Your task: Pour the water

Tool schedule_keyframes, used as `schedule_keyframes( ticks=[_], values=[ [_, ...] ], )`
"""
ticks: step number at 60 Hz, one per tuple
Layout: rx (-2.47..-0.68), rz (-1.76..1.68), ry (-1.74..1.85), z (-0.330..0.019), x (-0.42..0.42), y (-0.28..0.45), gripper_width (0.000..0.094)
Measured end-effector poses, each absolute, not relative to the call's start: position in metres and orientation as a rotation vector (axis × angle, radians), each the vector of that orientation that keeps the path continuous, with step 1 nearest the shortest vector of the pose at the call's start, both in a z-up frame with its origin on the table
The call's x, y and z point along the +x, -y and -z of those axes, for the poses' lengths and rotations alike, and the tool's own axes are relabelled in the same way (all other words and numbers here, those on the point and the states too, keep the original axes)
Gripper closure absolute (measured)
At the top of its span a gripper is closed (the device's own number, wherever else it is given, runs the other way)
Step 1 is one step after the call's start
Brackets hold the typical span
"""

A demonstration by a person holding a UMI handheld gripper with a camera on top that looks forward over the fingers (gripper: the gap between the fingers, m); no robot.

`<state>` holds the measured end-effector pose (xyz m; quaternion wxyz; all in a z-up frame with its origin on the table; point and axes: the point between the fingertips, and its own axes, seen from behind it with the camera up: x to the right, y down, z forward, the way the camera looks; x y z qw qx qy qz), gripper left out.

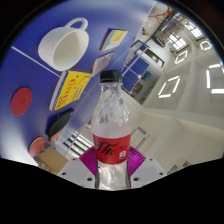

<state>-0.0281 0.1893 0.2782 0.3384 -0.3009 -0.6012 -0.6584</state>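
Gripper view: our gripper is clamped on the capped bottle, lifted and tilted above the table. The white cup lies well beyond (apparently empty), so we judge all pouring remains, with 1 cap still on.

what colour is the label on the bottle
Red, with white lettering, on the bottle; shows in the gripper view.

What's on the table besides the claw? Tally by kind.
Bottle: 1, gripped in the claw
Cup: 1
Yellow cards: 2
Red disc: 1
Total: 5
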Motion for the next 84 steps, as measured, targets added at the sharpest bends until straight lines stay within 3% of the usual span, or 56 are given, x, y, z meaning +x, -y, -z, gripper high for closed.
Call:
schedule_keyframes(
  ticks=[12,19,26,39,48,59,64,65,66,71,72,73,83,84],
  values=[
    [-0.644,1.734,1.785,-0.223,-0.051,-0.204,0.0590],
    [-0.702,1.709,1.756,-0.221,-0.046,-0.206,0.0590],
    [-0.760,1.622,1.634,-0.250,-0.055,-0.200,0.0590],
    [-1.276,0.985,1.020,-0.322,-0.040,-0.184,0.0590],
    [-1.561,0.398,0.499,-0.331,-0.018,-0.175,0.0588],
    [-1.693,-0.012,0.163,-0.263,-0.002,-0.182,0.0590],
    [-1.747,-0.075,0.103,-0.215,0.008,-0.189,0.0592],
    [-1.752,-0.088,0.088,-0.192,-0.005,-0.195,0.0590],
    [-1.758,-0.098,0.081,-0.196,0.001,-0.185,0.0590],
    [-1.791,-0.111,0.083,-0.151,-0.002,-0.199,0.0591],
    [-1.795,-0.104,0.088,-0.158,0.005,-0.187,0.0591],
    [-1.801,-0.101,0.092,-0.139,0.000,-0.198,0.0592],
    [-1.848,-0.060,0.109,-0.080,0.013,-0.192,0.0578],
    [-1.797,-0.066,0.100,-0.091,0.014,-0.193,0.0589]
  ],
)
